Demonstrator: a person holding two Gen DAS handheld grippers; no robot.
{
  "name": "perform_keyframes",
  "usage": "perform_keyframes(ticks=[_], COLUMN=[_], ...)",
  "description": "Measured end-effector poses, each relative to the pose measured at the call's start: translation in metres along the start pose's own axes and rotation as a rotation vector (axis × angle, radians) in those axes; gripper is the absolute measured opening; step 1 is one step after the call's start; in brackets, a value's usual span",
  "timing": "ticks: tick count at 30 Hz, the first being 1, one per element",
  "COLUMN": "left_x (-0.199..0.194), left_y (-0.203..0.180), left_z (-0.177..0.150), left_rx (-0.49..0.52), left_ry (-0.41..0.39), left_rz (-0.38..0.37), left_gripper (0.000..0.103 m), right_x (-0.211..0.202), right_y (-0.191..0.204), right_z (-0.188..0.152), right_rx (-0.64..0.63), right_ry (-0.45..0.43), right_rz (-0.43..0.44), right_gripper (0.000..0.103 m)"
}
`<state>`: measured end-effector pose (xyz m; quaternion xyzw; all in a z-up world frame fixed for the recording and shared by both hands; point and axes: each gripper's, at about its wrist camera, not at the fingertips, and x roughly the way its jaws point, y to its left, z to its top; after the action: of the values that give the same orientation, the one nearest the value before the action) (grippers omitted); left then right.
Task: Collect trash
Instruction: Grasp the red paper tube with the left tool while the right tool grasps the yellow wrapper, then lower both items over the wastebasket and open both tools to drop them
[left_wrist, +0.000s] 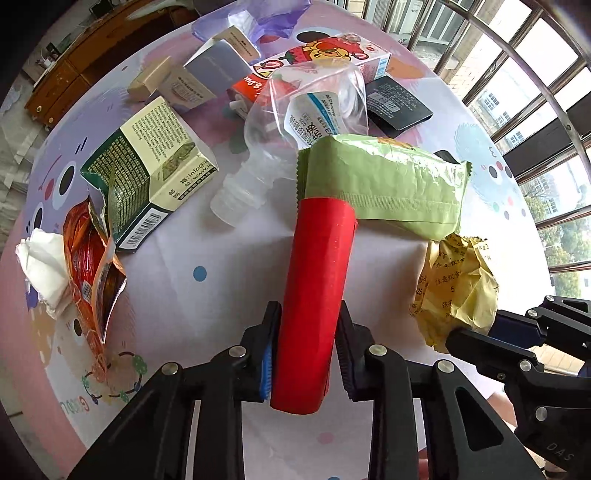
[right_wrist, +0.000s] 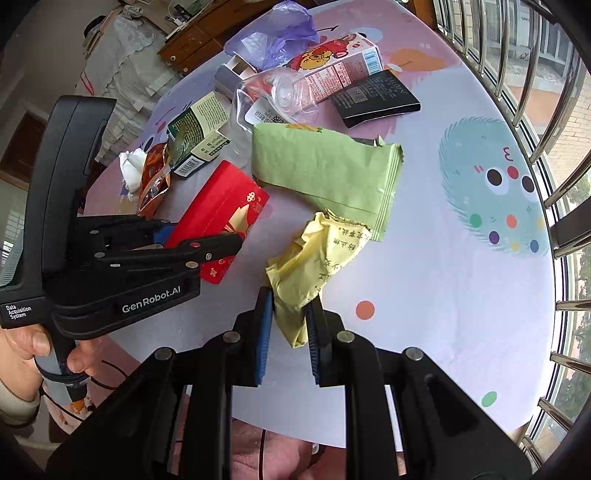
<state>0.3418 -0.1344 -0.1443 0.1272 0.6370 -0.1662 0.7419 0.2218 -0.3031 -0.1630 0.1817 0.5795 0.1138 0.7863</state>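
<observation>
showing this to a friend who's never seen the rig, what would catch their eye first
Both grippers already grip trash: the left gripper clamps a red packet near the table's front edge, and the right gripper pinches crumpled yellow paper beside it. Behind them lies a big green wrapper.

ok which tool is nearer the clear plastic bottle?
Left. The left tool grips the red box, whose far end nearly reaches the clear plastic bottle; the right tool holds yellow paper nearer the table edge.
</observation>
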Motion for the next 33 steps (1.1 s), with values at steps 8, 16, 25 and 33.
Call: perform_keyframes(ticks=[8, 16, 25, 33], left_x=[-0.041, -0.104, -0.144, -0.146], left_y=[0.010, 0.025, 0.055, 0.057], left_z=[-0.057, -0.124, -0.219, -0.297], left_rx=[-0.019, 0.004, 0.005, 0.016], left_ry=[-0.068, -0.206, -0.307, -0.308], left_rz=[0.010, 0.061, 0.052, 0.003], left_gripper=[0.025, 0.025, 0.025, 0.025], right_x=[-0.015, -0.040, -0.049, -0.039], right_y=[0.037, 0.093, 0.156, 0.186], right_z=[-0.015, -0.054, -0.126, -0.205], right_rx=[-0.019, -0.019, 0.003, 0.040], right_ry=[-0.058, -0.140, -0.200, -0.163], right_rz=[-0.015, -0.039, -0.062, -0.080], right_gripper=[0.015, 0.015, 0.015, 0.015])
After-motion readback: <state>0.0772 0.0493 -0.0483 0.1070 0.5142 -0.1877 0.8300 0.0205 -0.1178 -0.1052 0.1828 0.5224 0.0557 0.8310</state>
